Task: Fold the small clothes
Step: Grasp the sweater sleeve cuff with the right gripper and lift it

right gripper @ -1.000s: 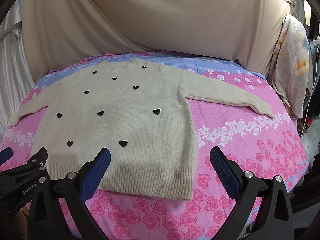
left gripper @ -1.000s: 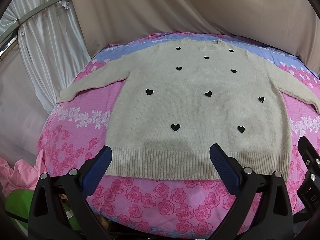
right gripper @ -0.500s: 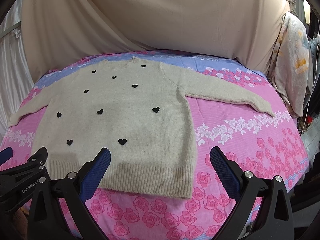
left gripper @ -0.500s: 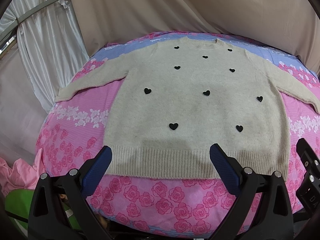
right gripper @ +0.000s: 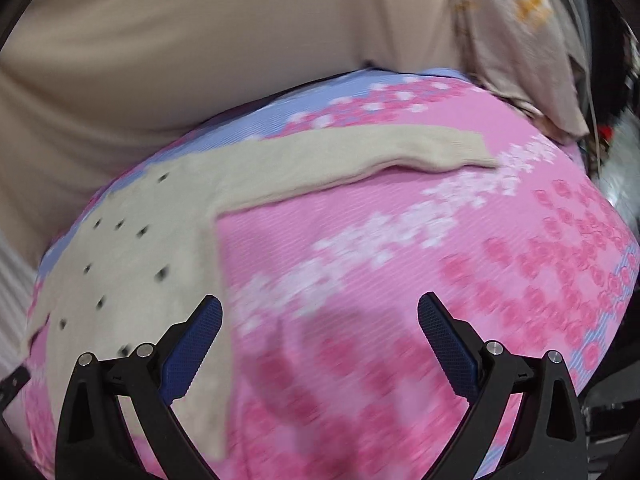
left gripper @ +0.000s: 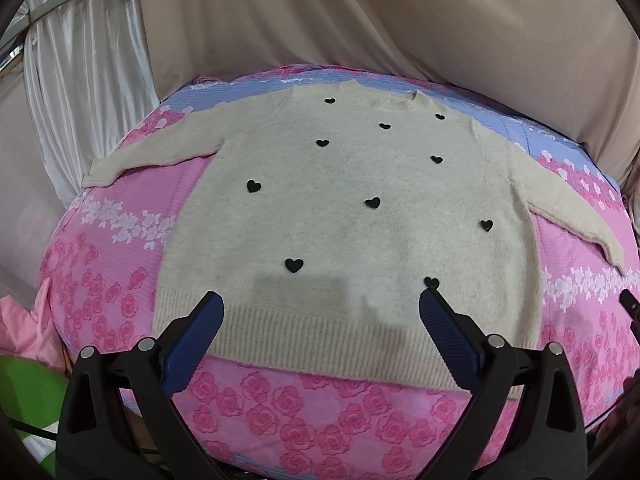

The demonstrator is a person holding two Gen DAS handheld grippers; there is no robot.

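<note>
A cream knit sweater (left gripper: 352,216) with small black hearts lies flat, front up, on a pink floral sheet (left gripper: 120,248), both sleeves spread out. My left gripper (left gripper: 320,320) is open and empty, just above the ribbed hem (left gripper: 312,344). My right gripper (right gripper: 320,320) is open and empty over bare sheet, right of the sweater's body (right gripper: 132,248). The right sleeve (right gripper: 360,156) stretches across the view beyond it, cuff to the right. The right wrist view is motion-blurred.
Beige cloth (left gripper: 400,20) hangs behind the bed and a white curtain (left gripper: 80,80) at the left. Pink and green fabric (left gripper: 24,360) lies beside the bed at the lower left. A hanging patterned cloth (right gripper: 516,32) and clutter stand beyond the bed's right edge.
My right gripper has swung fast to the right and forward, from facing the sweater's body to facing the right sleeve. My left gripper has edged a little closer to the hem.
</note>
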